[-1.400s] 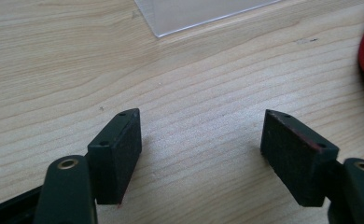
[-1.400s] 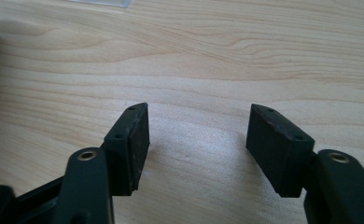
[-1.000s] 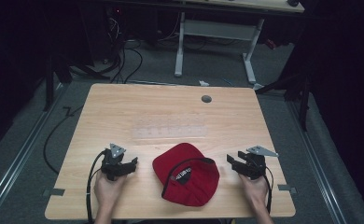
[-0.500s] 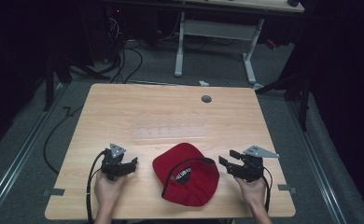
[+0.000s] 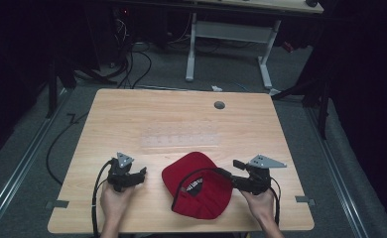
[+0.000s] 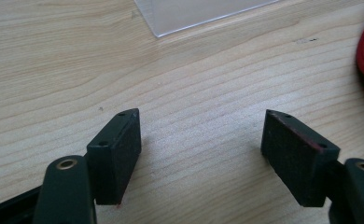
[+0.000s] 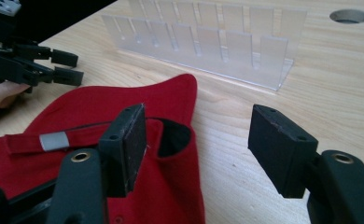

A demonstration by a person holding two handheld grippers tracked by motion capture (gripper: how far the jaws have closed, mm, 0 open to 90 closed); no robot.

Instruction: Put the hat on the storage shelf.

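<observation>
Red cap (image 5: 197, 187) lies near the table's (image 5: 132, 114) near edge, between both grippers. Left gripper (image 5: 141, 173) gapes wide, empty, beside it. Right gripper (image 5: 231, 168) gapes wide, empty, jaws at the cap's right edge.

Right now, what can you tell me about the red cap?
The red cap lies upside down on the wooden table near its front edge, between the two grippers. It looks like soft fabric, with a dark inner band and a label inside. In the right gripper view its adjusting strap carries a grey tab. The right gripper, jaws open, sits at its rim; whether it touches is unclear. The left gripper stays apart.
</observation>
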